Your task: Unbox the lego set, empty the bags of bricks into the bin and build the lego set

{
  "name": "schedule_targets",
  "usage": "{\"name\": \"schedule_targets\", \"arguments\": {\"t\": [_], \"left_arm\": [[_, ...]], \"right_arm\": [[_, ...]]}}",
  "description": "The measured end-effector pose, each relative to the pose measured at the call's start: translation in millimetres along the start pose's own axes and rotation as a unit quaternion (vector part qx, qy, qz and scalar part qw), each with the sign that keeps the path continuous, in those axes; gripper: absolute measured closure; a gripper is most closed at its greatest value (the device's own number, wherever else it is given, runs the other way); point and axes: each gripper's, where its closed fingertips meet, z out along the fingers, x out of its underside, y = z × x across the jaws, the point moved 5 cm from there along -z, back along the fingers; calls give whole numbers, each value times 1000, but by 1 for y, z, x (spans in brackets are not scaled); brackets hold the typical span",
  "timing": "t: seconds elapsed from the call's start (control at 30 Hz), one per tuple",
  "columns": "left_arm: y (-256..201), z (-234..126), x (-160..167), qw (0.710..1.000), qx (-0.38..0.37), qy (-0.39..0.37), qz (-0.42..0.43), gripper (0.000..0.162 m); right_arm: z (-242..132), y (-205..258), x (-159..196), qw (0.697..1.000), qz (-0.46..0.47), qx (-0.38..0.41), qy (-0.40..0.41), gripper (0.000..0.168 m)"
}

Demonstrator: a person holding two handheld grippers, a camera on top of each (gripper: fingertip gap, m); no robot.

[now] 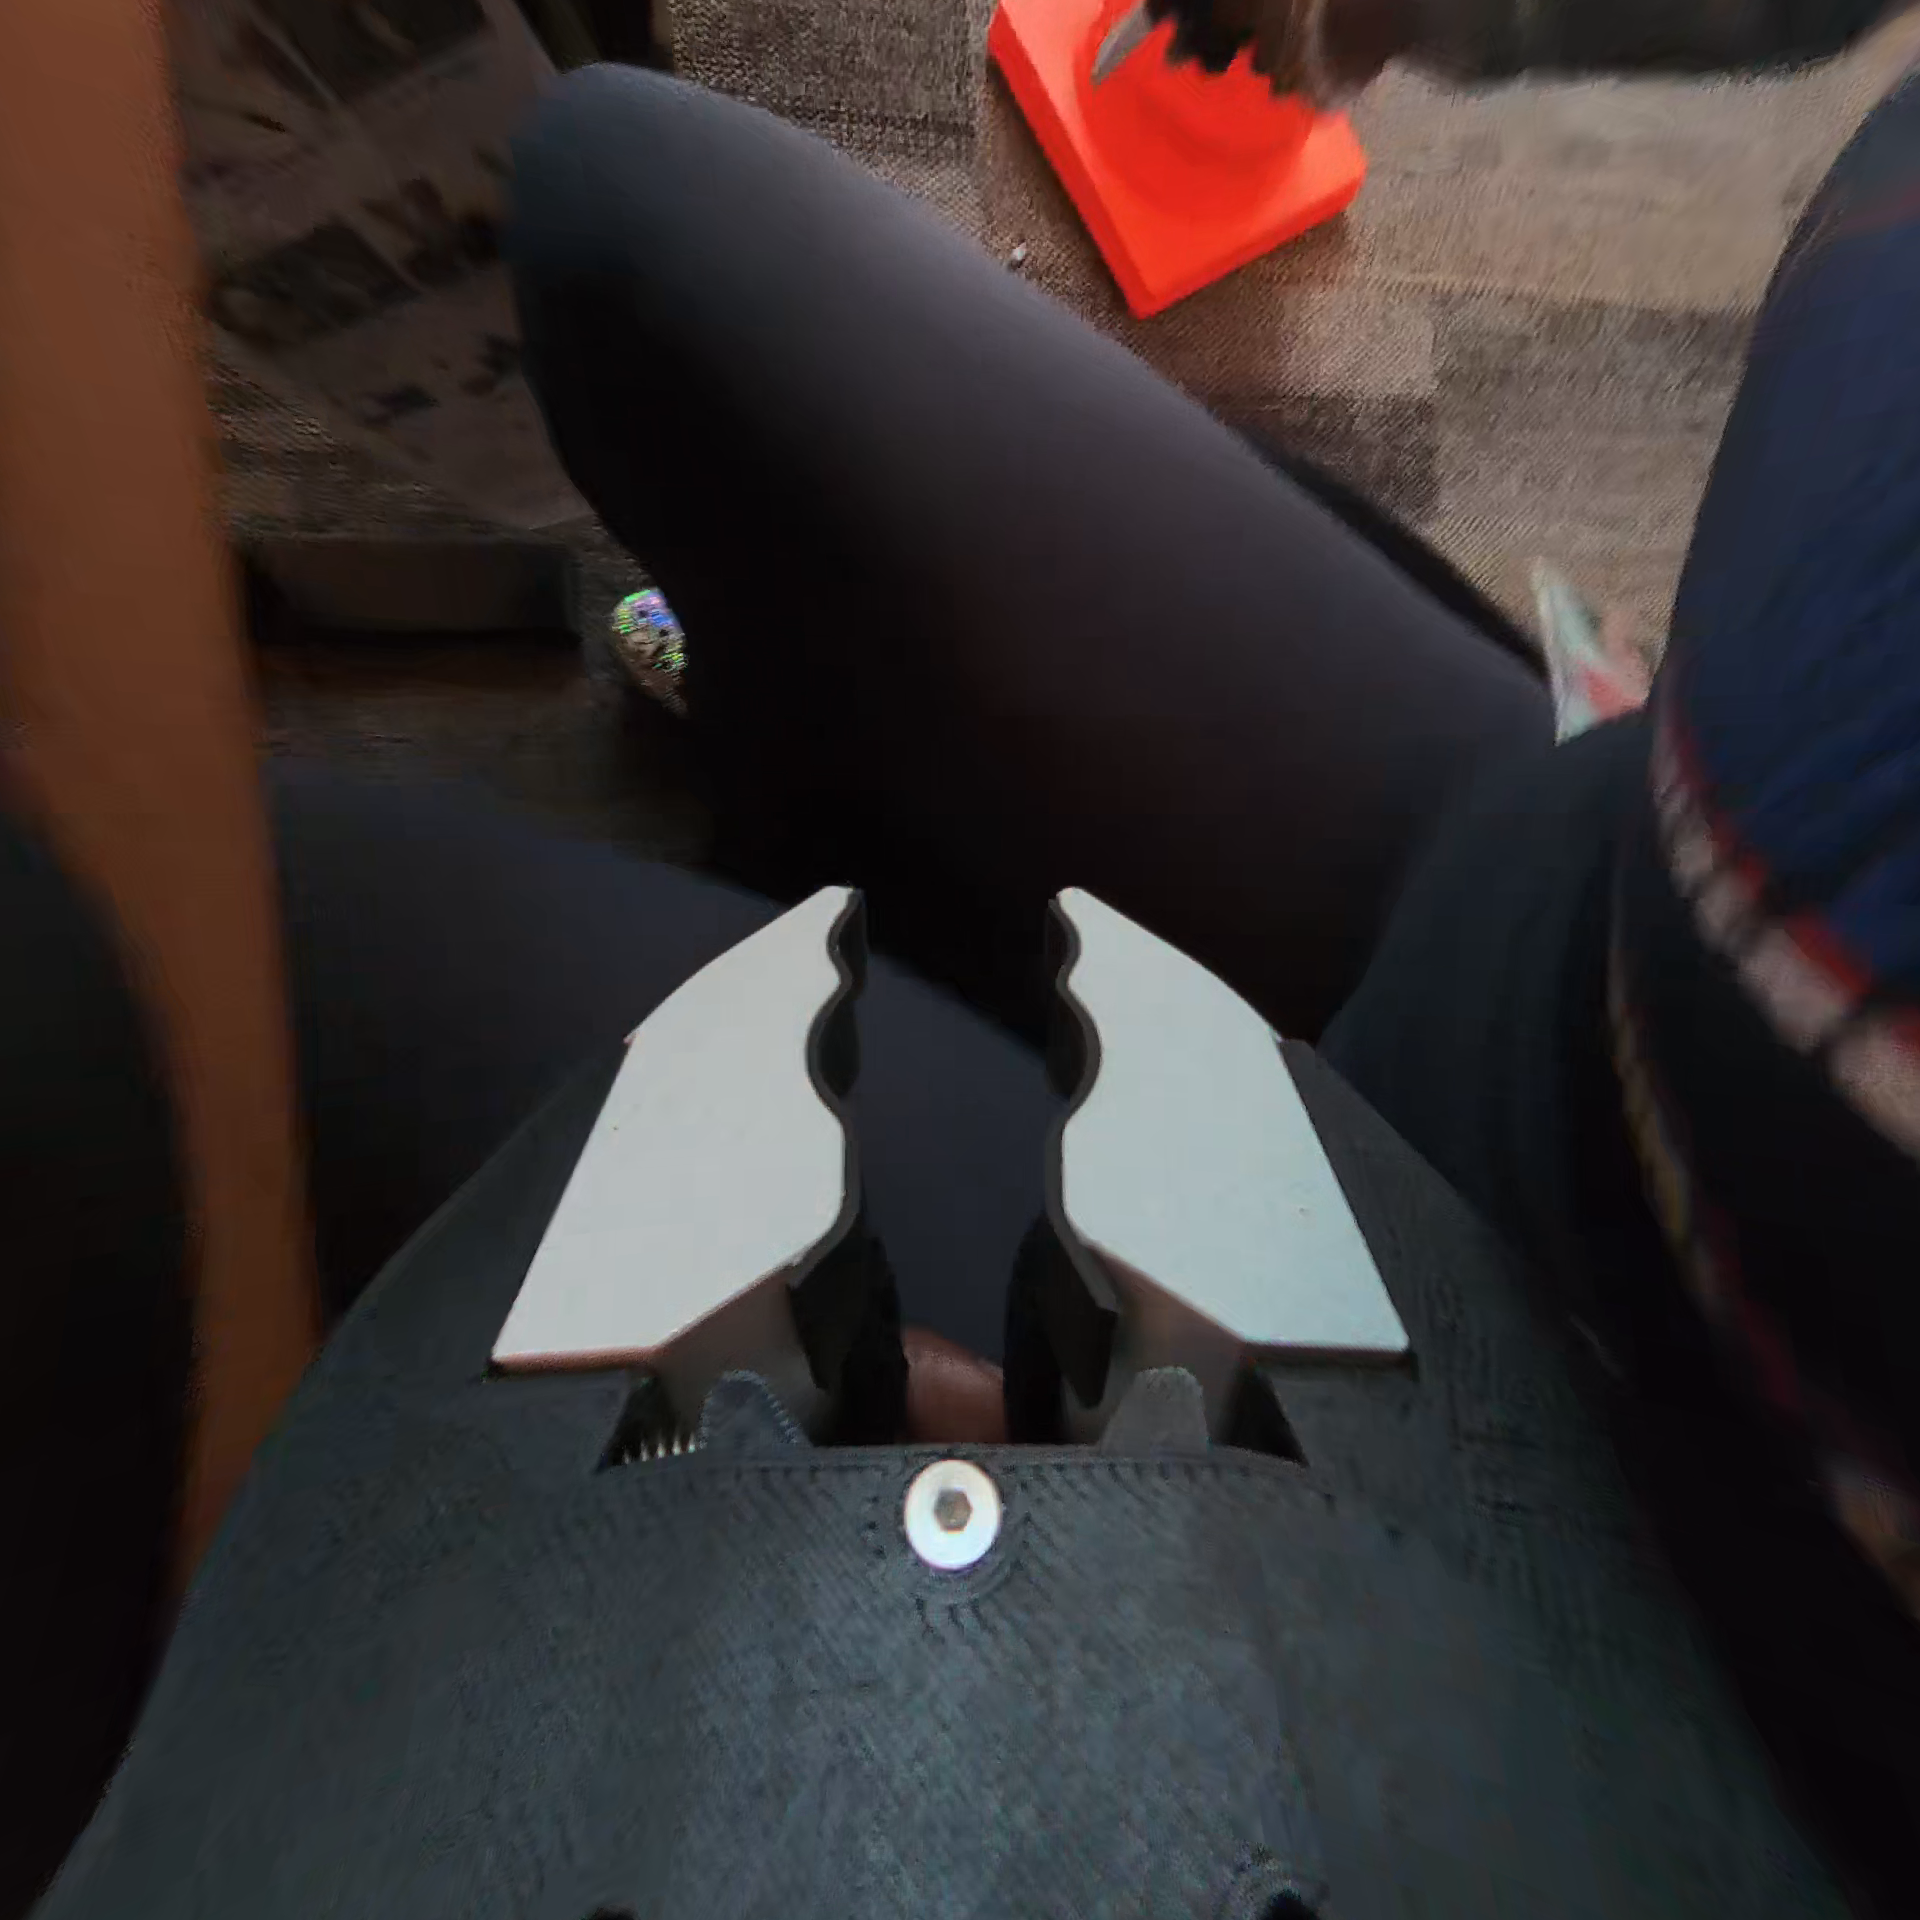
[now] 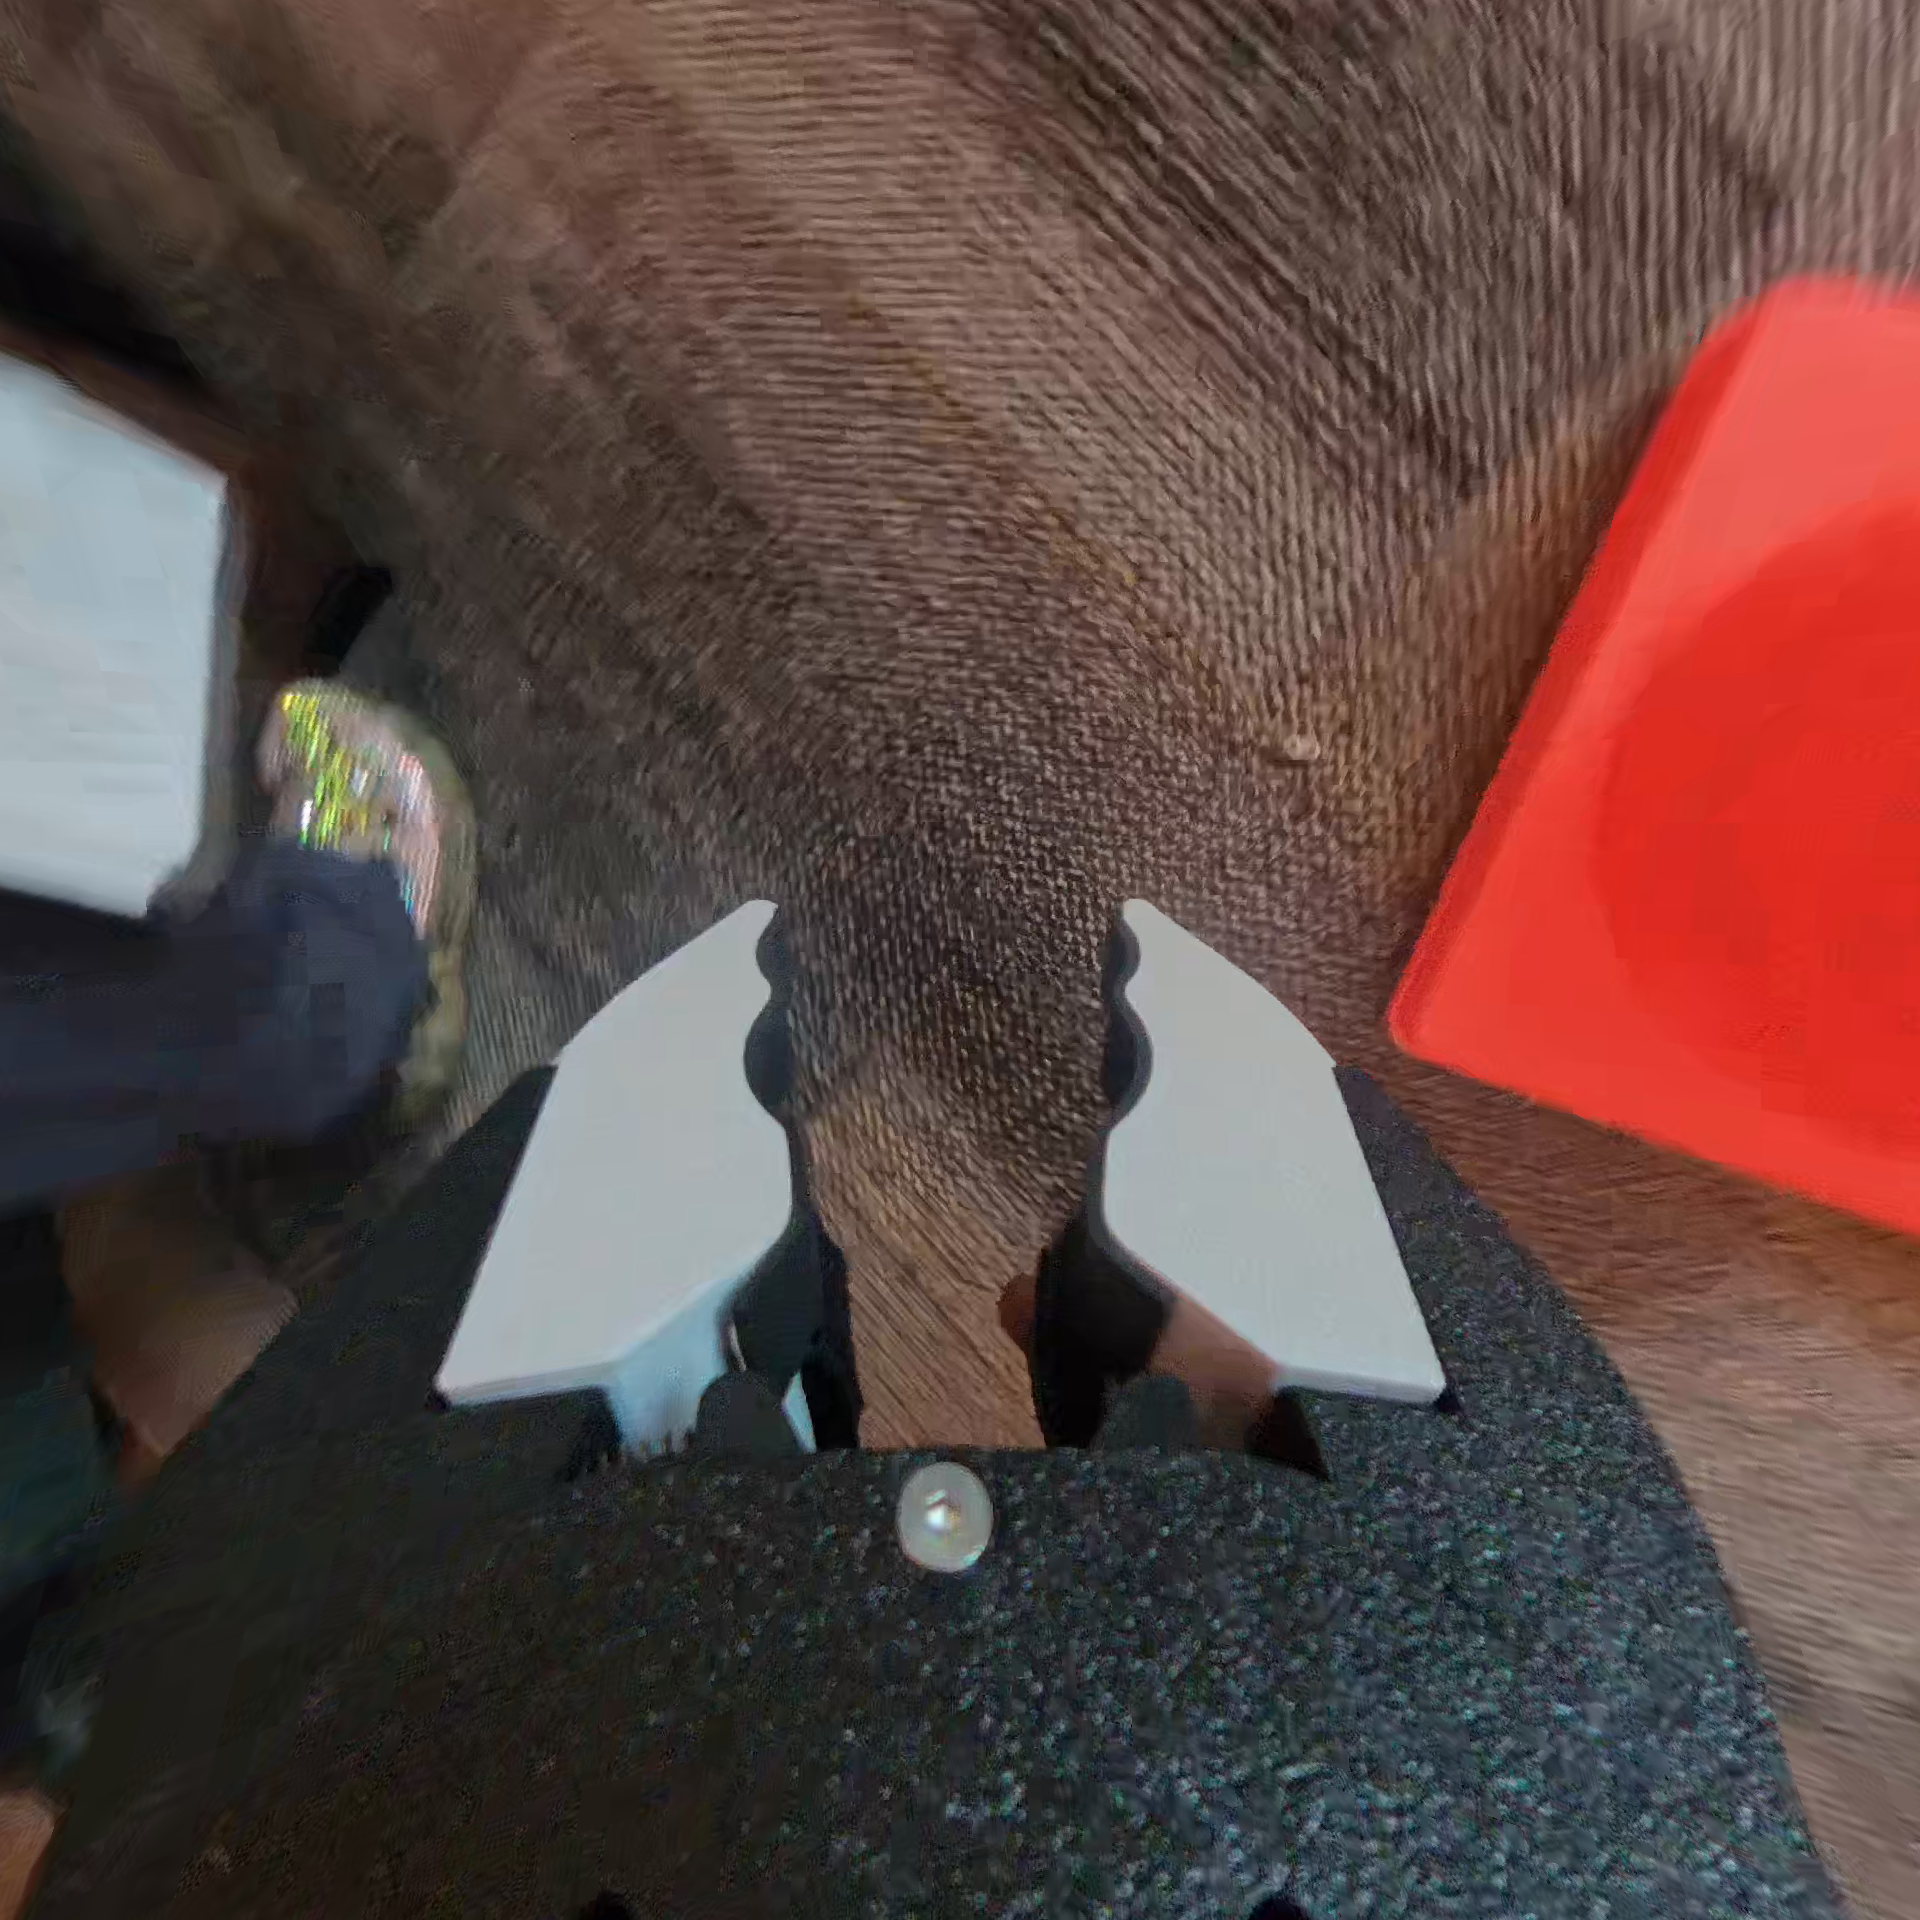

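Left wrist view: left gripper (image 1: 956, 914), jaws apart, empty, over a dark-clad leg (image 1: 935, 520); red bin (image 1: 1174, 177) at one o'clock on carpet (image 1: 1558, 343).

Right wrist view: right gripper (image 2: 948, 920), jaws apart, empty, above carpet; bin at three o'clock. No bricks visible; approach the bin slowly.

Brown-grey carpet (image 2: 1039, 468) covers the floor

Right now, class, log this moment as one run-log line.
left gripper: open, empty, over dark-clothed leg | right gripper: open, empty, over brown carpet | red-orange square plastic bin: right of it
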Motion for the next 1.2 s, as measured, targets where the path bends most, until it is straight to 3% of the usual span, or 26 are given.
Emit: {"name": "schedule_targets", "arguments": {"t": [0.03,0.2,0.33,0.5,0.67,1.0,1.1,1.2], "left_arm": [[-1,19,-14,1000,7,-16,-16,129],[2,117,-98,992,80,-94,-20,122],[4,156,-112,986,129,-96,-40,111],[17,169,-123,990,104,-90,-44,121],[19,174,-128,990,101,-78,-60,129],[21,170,-129,987,108,-96,-66,136],[19,165,-133,985,122,-103,-65,132],[17,156,-130,983,132,-113,-62,121]], "right_arm": [[23,-13,6,999,53,8,-4,111],[105,-72,25,976,175,118,-57,122],[163,-101,33,977,136,153,-53,120],[215,-115,47,981,72,177,-15,125],[230,-131,46,973,75,214,-38,134],[229,-128,48,976,102,189,-38,152],[210,-87,46,978,115,156,-73,152],[165,-10,40,992,26,98,-76,152]]}}
